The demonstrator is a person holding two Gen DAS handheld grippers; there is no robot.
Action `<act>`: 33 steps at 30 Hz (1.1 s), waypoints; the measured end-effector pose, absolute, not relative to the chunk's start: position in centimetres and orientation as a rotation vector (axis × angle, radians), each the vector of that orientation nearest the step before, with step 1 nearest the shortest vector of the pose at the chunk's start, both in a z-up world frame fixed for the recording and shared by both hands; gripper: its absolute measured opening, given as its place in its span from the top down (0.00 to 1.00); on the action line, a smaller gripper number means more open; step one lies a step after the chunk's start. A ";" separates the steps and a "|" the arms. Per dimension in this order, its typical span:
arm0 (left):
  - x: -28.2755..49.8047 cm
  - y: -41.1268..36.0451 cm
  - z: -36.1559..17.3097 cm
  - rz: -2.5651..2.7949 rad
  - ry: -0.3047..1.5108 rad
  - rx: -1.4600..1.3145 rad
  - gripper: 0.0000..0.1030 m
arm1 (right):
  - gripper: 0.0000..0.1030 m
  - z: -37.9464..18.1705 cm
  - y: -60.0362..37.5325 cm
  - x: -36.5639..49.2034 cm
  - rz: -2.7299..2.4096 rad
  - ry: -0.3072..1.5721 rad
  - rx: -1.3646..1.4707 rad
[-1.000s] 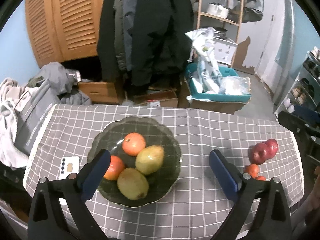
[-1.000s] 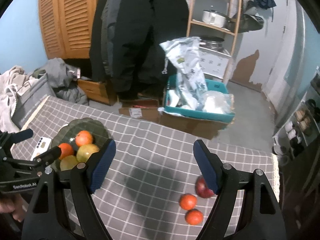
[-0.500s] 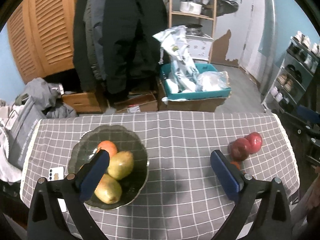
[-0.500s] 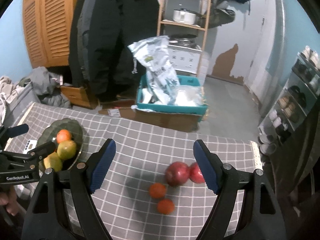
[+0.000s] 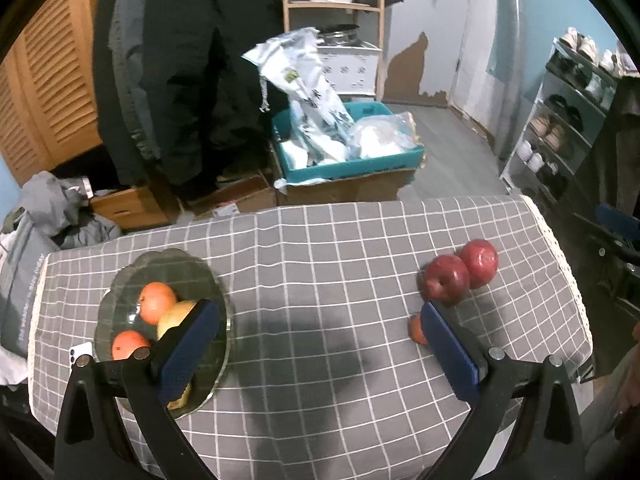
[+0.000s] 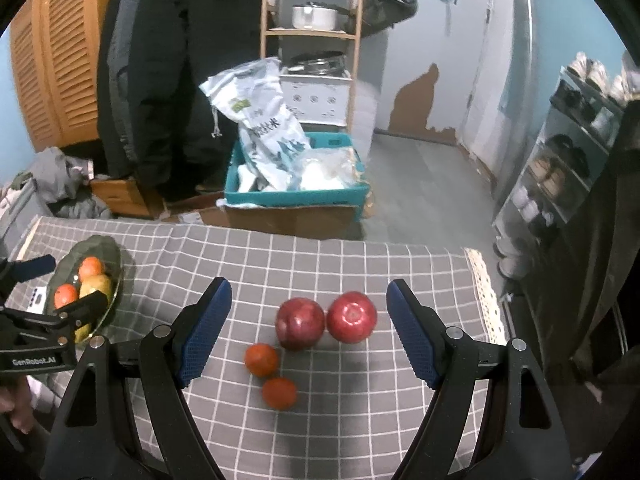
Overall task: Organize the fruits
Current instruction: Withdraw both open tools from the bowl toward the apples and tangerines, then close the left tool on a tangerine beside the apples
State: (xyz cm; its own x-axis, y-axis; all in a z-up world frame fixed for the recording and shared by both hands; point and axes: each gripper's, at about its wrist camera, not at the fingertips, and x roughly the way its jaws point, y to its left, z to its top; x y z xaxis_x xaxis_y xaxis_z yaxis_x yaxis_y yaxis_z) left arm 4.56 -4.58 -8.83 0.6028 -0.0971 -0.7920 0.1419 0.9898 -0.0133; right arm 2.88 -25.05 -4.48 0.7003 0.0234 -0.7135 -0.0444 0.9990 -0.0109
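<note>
Red apples (image 6: 326,322) and two tangerines (image 6: 270,374) sit loose on bench; right gripper (image 6: 308,330), jaws spread and empty, lines up w/ them, prob. for bowl (image 6: 114,258).

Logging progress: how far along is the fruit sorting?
Done: the glass bowl already holds oranges and pears. In hand: nothing; the right tool is open above two red apples and two small oranges, which remain on the cloth.

Dim indoor light, soft dark shadows on the tablecloth (image 5: 320,280), fisheye-bent edges, slight blur
</note>
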 end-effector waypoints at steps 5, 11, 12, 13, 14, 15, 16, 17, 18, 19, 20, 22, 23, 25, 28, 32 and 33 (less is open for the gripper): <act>5.1 -6.4 -9.7 -0.158 0.933 0.071 0.01 | 0.23 -5.9 -26.9 2.9 0.018 0.826 0.012; 6.1 -8.1 -11.7 -0.178 0.980 0.078 0.01 | 0.23 -7.8 -28.6 3.4 -0.013 0.872 0.033; 6.3 -8.2 -12.0 -0.180 0.987 0.082 0.01 | 0.23 -8.2 -28.7 3.5 -0.017 0.881 0.034; 6.5 -8.6 -12.4 -0.183 0.997 0.086 0.01 | 0.23 -8.7 -28.9 3.6 -0.021 0.892 0.033; 6.7 -8.9 -12.8 -0.187 1.007 0.088 0.01 | 0.23 -9.0 -29.0 3.7 -0.024 0.901 0.032; 6.9 -9.1 -13.4 -0.190 1.019 0.089 0.01 | 0.23 -9.5 -29.1 3.9 -0.026 0.914 0.033; 7.1 -9.4 -13.8 -0.195 1.030 0.088 0.01 | 0.23 -9.8 -29.2 3.9 -0.027 0.922 0.033; 7.3 -9.6 -14.3 -0.199 1.040 0.087 0.01 | 0.23 -10.3 -29.2 4.1 -0.029 0.934 0.033; 7.4 -9.8 -14.6 -0.200 1.048 0.088 0.01 | 0.23 -10.8 -29.3 4.1 -0.030 0.947 0.032; 7.6 -10.1 -15.2 -0.202 1.062 0.092 0.01 | 0.23 -11.2 -29.4 4.2 -0.031 0.955 0.032; 7.7 -10.3 -15.6 -0.205 1.071 0.093 0.01 | 0.23 -11.8 -29.5 4.4 -0.034 0.971 0.032; 7.9 -10.8 -16.4 -0.210 1.088 0.096 0.01 | 0.23 -12.6 -29.7 4.5 -0.038 0.991 0.034; 8.1 -11.0 -16.9 -0.211 1.099 0.099 0.01 | 0.23 -13.0 -29.8 4.6 -0.038 0.999 0.035; 8.4 -11.4 -17.9 -0.214 1.118 0.104 0.01 | 0.23 -13.9 -30.0 4.7 -0.039 1.020 0.041; 8.7 -11.9 -19.1 -0.221 1.143 0.109 0.01 | 0.23 -15.1 -30.2 4.9 -0.041 1.052 0.048; 9.1 -12.6 -20.4 -0.232 1.170 0.117 0.01 | 0.23 -17.0 -30.6 5.2 -0.051 1.102 0.055; 9.2 -12.8 -20.7 -0.233 1.174 0.120 0.01 | 0.23 -17.5 -30.7 5.3 -0.054 1.114 0.056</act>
